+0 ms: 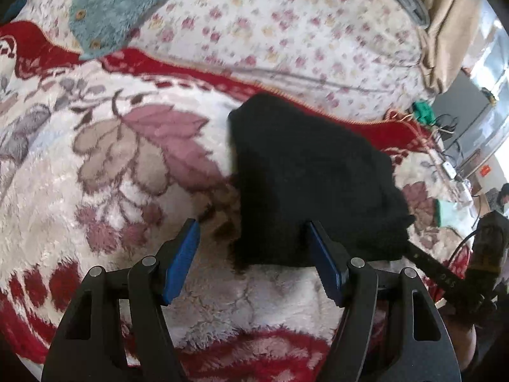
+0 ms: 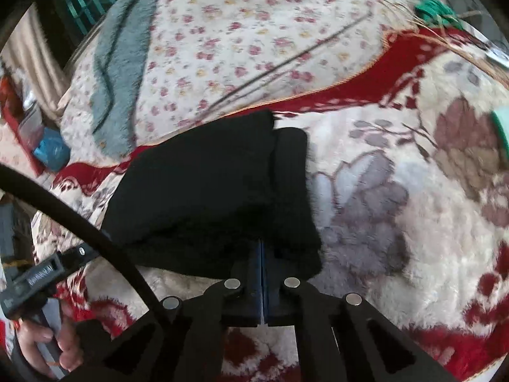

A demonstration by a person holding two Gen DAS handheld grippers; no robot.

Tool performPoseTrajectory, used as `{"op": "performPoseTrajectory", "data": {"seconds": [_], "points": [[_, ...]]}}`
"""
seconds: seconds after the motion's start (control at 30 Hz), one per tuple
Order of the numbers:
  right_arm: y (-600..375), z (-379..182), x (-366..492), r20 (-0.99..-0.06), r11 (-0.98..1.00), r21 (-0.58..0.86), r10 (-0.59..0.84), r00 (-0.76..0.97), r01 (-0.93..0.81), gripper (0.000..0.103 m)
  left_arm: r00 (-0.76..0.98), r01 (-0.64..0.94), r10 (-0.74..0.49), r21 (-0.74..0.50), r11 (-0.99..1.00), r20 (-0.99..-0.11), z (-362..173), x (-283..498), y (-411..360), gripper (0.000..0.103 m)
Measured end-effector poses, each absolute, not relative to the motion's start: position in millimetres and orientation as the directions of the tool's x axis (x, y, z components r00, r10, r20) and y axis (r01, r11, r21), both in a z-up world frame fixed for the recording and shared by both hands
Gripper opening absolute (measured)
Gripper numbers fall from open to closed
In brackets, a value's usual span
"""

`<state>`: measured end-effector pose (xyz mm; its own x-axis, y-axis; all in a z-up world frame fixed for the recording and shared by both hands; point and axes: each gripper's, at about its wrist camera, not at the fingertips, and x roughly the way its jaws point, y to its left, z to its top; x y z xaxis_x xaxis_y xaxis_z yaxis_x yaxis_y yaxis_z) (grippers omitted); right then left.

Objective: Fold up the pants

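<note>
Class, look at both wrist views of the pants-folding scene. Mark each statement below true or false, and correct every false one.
1. The pants are black. True.
2. The left tongs are shut on the pants. False: their jaws stand open, with one blue pad beside the pants and one over them.
3. The right tongs are closed at the near edge of the pants. True.
4. The pants lie on a bare wooden floor. False: they lie on a fluffy flowered blanket.
5. A teal garment lies beyond the pants. True.

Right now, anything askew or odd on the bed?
Slightly: the folded black pants aren't squared; one layer's far corner sticks out past the other. The right gripper is shut at their near edge. Nothing looks spilled or damaged.
</note>
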<state>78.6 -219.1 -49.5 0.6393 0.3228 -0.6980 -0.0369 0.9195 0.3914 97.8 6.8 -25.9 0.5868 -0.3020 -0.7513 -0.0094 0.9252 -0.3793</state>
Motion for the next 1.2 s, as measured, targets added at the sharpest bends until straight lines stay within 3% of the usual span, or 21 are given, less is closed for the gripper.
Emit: {"op": "performPoseTrajectory", "data": {"seconds": [0.13,0.27,0.37,0.43,0.5,0.6,0.67,0.9,1.2], "points": [[-210,-39,74,-0.698,0.936,0.350,0.283,0.658,-0.031,0.000,0.571,-0.032,-0.305,-0.391,0.920,-0.762,-30,99,11,0.071],[-203,-11,60,-0.550,0.865,0.475,0.436,0.713,-0.162,0.000,0.562,-0.038,-0.297,-0.383,0.923,-0.772,-32,101,10,0.072],[-187,-25,86,-0.603,0.840,0.476,0.528,0.598,-0.261,0.000,0.553,-0.037,-0.292,-0.374,0.927,-0.780,-33,104,10,0.073],[-197,-42,98,-0.704,0.927,0.339,0.362,0.612,-0.159,0.000,0.544,-0.029,-0.300,-0.375,0.926,-0.783,-34,105,8,0.075],[-215,-48,102,-0.687,0.893,0.430,0.418,0.594,-0.130,0.000,0.546,-0.029,-0.295,-0.370,0.929,-0.784,-34,105,7,0.075],[-198,-36,99,-0.724,0.947,0.285,0.314,0.614,-0.149,0.000,0.545,-0.032,-0.290,-0.366,0.930,-0.787,-34,107,7,0.076],[-204,-37,99,-0.716,0.942,0.308,0.321,0.620,-0.132,0.000,0.544,-0.031,-0.298,-0.374,0.927,-0.784,-34,107,7,0.076],[-243,-58,104,-0.596,0.767,0.640,0.532,0.602,-0.044,0.000,0.545,-0.030,-0.297,-0.372,0.928,-0.784,-35,107,6,0.076],[-224,-50,102,-0.630,0.835,0.534,0.497,0.597,-0.133,0.000,0.577,-0.023,-0.215,-0.278,0.960,-0.788,-31,100,-5,0.078]]}}
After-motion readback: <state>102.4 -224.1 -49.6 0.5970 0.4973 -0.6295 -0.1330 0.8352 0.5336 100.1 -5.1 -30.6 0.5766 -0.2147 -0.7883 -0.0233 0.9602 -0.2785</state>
